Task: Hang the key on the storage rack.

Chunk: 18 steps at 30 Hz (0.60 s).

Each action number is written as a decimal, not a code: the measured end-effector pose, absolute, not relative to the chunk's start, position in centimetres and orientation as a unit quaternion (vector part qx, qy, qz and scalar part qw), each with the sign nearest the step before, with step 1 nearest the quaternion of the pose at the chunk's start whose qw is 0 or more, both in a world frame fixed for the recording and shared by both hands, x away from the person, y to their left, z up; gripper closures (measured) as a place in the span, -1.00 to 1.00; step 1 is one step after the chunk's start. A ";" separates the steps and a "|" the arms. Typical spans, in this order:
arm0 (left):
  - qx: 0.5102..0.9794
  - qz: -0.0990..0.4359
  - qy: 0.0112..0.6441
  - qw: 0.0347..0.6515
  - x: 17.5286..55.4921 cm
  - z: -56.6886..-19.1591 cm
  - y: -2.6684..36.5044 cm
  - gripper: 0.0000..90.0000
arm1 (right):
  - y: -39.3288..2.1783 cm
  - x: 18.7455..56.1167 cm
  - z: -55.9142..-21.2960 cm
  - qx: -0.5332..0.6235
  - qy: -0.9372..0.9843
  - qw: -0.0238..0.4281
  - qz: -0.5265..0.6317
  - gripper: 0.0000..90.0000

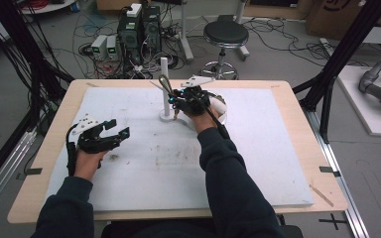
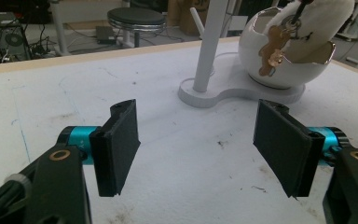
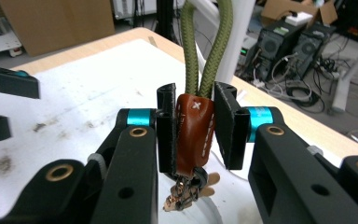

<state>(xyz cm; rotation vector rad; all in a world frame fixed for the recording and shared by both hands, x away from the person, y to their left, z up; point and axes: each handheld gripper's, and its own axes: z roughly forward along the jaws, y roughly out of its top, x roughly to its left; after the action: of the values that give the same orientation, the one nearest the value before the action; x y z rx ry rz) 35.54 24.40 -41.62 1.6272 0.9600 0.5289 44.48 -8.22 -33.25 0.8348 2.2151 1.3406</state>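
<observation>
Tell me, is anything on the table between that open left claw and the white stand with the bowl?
Nothing visible. In the left gripper view, bare white mat lies between the open left gripper and the stand beside the bowl. The right gripper holds a keychain.

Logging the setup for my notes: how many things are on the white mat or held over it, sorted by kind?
White stand with post: 1
White bowl: 1
Keychain with green cord loop: 1
Handheld grippers: 2, left and right
Total: 5
</observation>
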 end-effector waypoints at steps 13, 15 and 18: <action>0.677 0.219 0.418 0.565 35.5 -41.6 24.7 -0.38 | -12.0 42.5 -32.5 0.293 0.774 0.184 0.530 -0.12; 0.675 0.214 0.423 0.565 35.6 -41.6 24.7 -0.40 | -13.9 42.2 -32.8 0.294 0.780 0.169 0.526 -0.24; 0.667 0.198 0.430 0.575 35.7 -41.7 24.7 -0.43 | -16.4 41.2 -33.4 0.291 0.783 0.174 0.521 -0.33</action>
<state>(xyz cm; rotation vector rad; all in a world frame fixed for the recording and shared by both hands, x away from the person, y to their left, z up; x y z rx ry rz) 35.67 24.73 -41.67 1.5628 1.0060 0.4649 41.21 -16.36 -33.36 0.8244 2.2198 1.4773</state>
